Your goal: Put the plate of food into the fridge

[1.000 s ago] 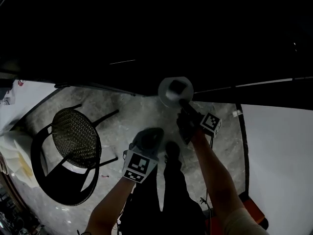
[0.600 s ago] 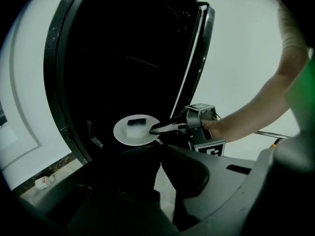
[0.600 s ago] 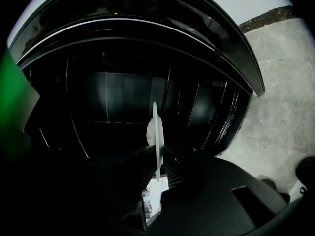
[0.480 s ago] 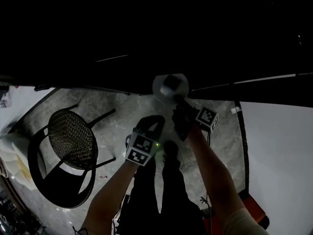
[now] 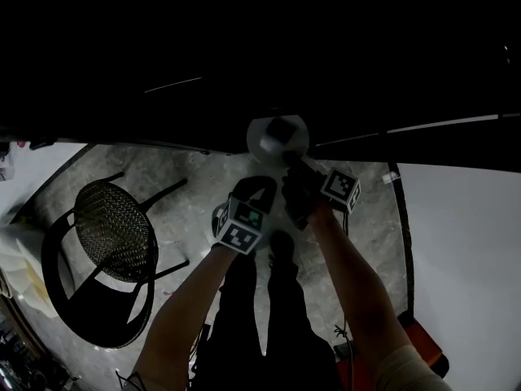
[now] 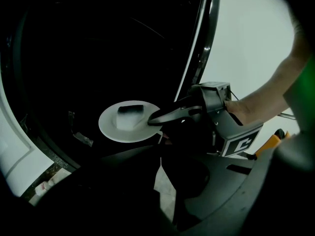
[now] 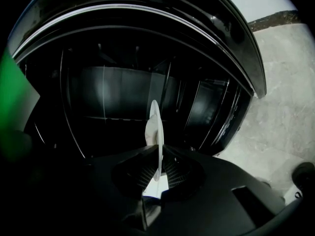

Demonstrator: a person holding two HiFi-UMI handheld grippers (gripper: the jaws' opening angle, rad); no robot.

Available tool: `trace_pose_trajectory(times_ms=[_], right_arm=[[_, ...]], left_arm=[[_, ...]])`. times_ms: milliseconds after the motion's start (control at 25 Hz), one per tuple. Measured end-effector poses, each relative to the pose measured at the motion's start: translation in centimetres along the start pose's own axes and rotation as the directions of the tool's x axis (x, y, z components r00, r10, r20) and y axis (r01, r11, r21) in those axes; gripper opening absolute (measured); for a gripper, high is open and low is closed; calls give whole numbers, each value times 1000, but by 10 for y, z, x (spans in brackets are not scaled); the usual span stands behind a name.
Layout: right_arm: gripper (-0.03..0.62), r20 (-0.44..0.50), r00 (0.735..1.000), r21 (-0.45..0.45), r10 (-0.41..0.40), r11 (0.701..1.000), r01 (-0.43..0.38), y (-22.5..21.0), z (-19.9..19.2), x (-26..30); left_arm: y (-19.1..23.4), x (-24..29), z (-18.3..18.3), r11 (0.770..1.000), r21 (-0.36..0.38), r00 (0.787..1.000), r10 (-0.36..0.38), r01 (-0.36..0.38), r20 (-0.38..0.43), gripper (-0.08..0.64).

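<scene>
A white plate [image 5: 278,136] carrying a pale block of food [image 6: 129,114] hangs level at the mouth of the dark fridge [image 7: 123,97]. My right gripper [image 5: 295,168] is shut on the plate's near rim. The right gripper view shows the plate [image 7: 156,132] edge-on, clamped between the jaws, with wire shelves behind it. My left gripper [image 5: 248,202] hovers just below and left of the plate, jaws apart and holding nothing. In the left gripper view the plate [image 6: 114,127] and the right gripper [image 6: 162,117] sit straight ahead of the left jaws.
A black mesh chair [image 5: 114,230] stands on the grey stone floor [image 5: 203,177] to the left. The open fridge door's black gasket [image 6: 199,58] and a white panel [image 5: 464,251] lie to the right. The person's legs are below the grippers.
Both grippers have moved forward toward the fridge. The plate has gone further into the dark opening, and the left gripper has risen close beside the right one.
</scene>
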State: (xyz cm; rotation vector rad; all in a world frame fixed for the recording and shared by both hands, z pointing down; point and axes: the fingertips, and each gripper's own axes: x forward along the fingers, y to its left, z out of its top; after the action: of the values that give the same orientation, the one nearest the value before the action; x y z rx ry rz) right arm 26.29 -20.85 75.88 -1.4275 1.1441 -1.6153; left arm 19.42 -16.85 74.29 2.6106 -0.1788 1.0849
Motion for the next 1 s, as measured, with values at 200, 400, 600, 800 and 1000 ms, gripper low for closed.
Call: trace_pose_trajectory(times_ms=[200,400,600,800,1000], right_arm=[[35,-25,1000,-38,-18,999,17,-3,0,2],[34,-49,999,-59,-19,998,16,-1,1,6],[35,-70,997,-59,-27,998,23,-4,-2,10],[35,-96,994,-99,-47,994,37,-5,-1,15],[35,-119,990,-167,-73,985,52,-2,-4,20]], left_arm=[[2,14,-10,1000,13,999,-2,2,-38,12],[10,25,-3,998,67,998,7,-3,-57,12],[14,30,-1,997,73,998,22,-17,-57,12],[26,33,-4,997,74,997,42,-38,-58,12],[31,32,-2,998,33,997,59,-58,-40,12]])
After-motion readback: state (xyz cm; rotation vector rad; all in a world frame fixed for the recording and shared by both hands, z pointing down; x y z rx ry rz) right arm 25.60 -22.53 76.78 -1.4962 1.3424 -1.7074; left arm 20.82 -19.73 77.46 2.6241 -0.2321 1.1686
